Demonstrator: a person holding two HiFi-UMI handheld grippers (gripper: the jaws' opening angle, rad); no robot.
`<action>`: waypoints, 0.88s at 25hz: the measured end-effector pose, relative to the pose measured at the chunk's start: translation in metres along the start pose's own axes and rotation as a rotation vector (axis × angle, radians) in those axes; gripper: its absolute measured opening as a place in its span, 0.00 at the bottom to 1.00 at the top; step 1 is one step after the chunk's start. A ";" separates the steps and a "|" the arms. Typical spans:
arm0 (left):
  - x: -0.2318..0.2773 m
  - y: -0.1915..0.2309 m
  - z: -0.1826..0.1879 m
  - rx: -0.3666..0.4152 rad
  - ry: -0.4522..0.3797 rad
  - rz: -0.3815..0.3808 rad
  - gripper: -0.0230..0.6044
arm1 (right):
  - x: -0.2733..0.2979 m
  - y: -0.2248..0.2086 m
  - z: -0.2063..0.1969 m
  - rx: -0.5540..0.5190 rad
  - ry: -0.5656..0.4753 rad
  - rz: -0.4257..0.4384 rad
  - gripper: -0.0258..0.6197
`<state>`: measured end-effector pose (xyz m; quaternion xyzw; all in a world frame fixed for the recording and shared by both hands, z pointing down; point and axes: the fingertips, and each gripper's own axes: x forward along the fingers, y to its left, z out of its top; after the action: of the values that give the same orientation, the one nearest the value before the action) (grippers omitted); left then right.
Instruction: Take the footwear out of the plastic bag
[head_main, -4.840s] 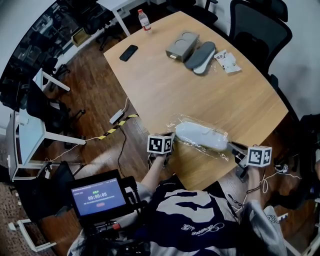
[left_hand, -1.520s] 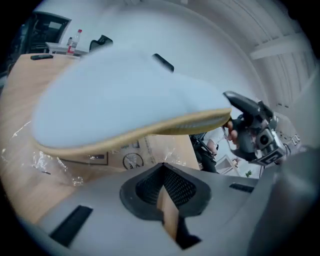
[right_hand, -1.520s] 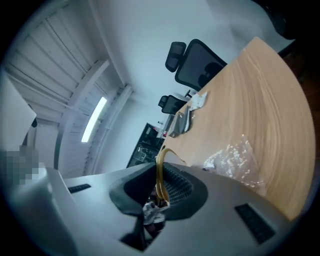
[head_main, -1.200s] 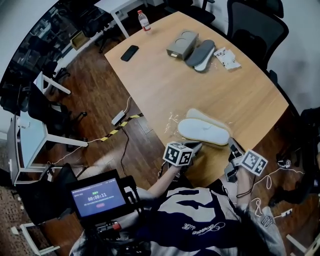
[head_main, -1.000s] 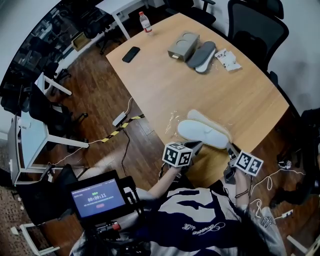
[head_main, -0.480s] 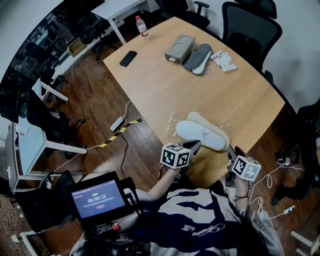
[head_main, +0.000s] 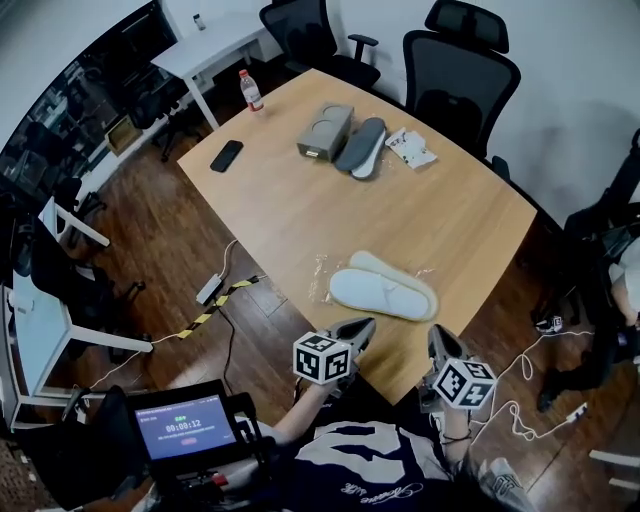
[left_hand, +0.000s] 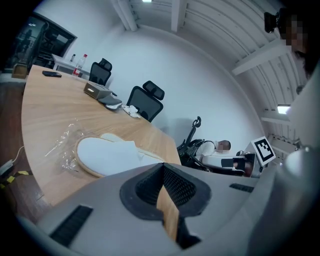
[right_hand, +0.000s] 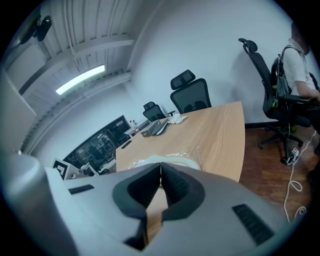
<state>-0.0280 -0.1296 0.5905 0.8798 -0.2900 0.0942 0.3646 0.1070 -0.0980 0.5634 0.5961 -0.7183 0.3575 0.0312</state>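
Note:
A pair of white slippers (head_main: 383, 290) lies flat on the wooden table (head_main: 450, 215) near its front edge, one partly over the other. The clear plastic bag (head_main: 322, 275) is crumpled at their left end. In the left gripper view, the slippers (left_hand: 107, 155) and bag (left_hand: 65, 142) lie ahead of the jaws. My left gripper (head_main: 355, 330) is shut and empty, just short of the slippers. My right gripper (head_main: 437, 345) hangs off the table's front edge; its jaws have just closed with nothing between them. In the right gripper view, the slippers (right_hand: 167, 159) show past the shut jaws.
At the table's far end lie a grey box (head_main: 326, 130), a grey insole (head_main: 362, 148), a white packet (head_main: 410, 148), a black phone (head_main: 227, 155) and a bottle (head_main: 249, 90). Office chairs (head_main: 458, 60) stand behind. A person (head_main: 625, 290) sits at right. Cables cross the floor (head_main: 225, 295).
Both grippers have drawn back from the slippers toward the table's front edge and risen. The right jaws went from open to shut. The slippers and bag have stayed put.

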 end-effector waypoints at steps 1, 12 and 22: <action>-0.003 -0.002 -0.002 0.002 -0.004 0.007 0.04 | -0.004 0.004 -0.002 0.000 -0.001 0.009 0.03; -0.023 -0.060 -0.001 0.045 -0.108 0.039 0.04 | -0.038 0.033 -0.006 -0.094 0.009 0.173 0.02; -0.050 -0.152 -0.057 -0.043 -0.283 0.146 0.04 | -0.128 0.029 -0.037 -0.207 0.045 0.351 0.02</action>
<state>0.0218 0.0180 0.5236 0.8529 -0.4035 -0.0110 0.3311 0.1043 0.0305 0.5166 0.4472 -0.8432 0.2948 0.0454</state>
